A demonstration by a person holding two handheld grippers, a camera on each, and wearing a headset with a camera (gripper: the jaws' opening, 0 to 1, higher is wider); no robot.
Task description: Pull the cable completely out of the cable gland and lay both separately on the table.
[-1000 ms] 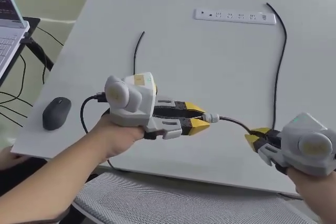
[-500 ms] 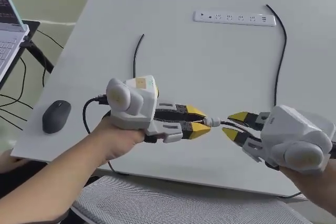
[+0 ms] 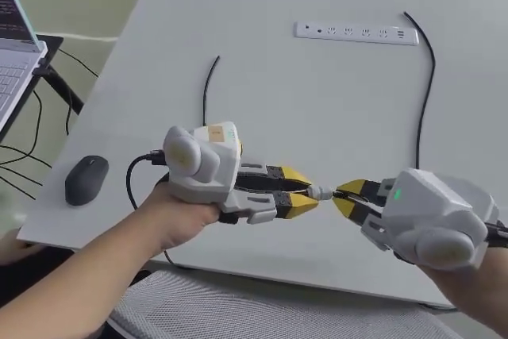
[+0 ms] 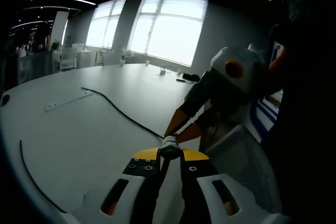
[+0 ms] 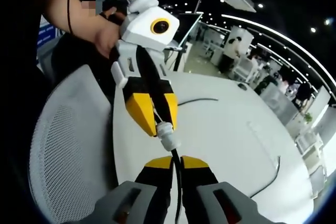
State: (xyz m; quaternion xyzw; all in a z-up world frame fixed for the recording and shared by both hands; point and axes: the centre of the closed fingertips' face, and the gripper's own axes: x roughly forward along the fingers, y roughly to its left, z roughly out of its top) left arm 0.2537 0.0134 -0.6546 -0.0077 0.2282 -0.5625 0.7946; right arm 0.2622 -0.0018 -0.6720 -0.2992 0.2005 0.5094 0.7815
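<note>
- Left tool (image 3: pixel 305 190), grey-white body w/ yellow tips, was held in the person's left hand (image 3: pixel 178 212) above the near edge of the white bench (image 3: pixel 317 101), pointing toward the right tool.
- Its jaws were closed on the small white plastic cable gland (image 3: pixel 319 193); the gland's end stuck out just past the tips. In the left gripper view the gland (image 4: pixel 169 147) sat pinched between the yellow tips of the left tool (image 4: pixel 169 154).
- Right tool (image 3: pixel 347 198), same build, faced the left one tip to tip, close but not touching.
- Thin black cable (image 3: pixel 335 194) came out of the gland and ran straight into the right tool. In the right gripper view the cable (image 5: pixel 177 177) lay along the narrow slot between the jaws of the right tool (image 5: pixel 176 162), which were clamped on it just behind the gland (image 5: pixel 167 136).
- Cable was not out of the gland; both were in the air over the bench edge, neither laid down.
- Elsewhere on the bench: white power strip (image 3: pixel 355 32) at the far side w/ its black cord (image 3: pixel 429 85) running down the right; a separate short black wire (image 3: pixel 208 85) left of centre; dark grey mouse (image 3: pixel 86 179) near the left edge.
- Off the bench: open laptop (image 3: pixel 12 53) at far left, white mesh chair (image 3: pixel 238 307) below the near edge.
</note>
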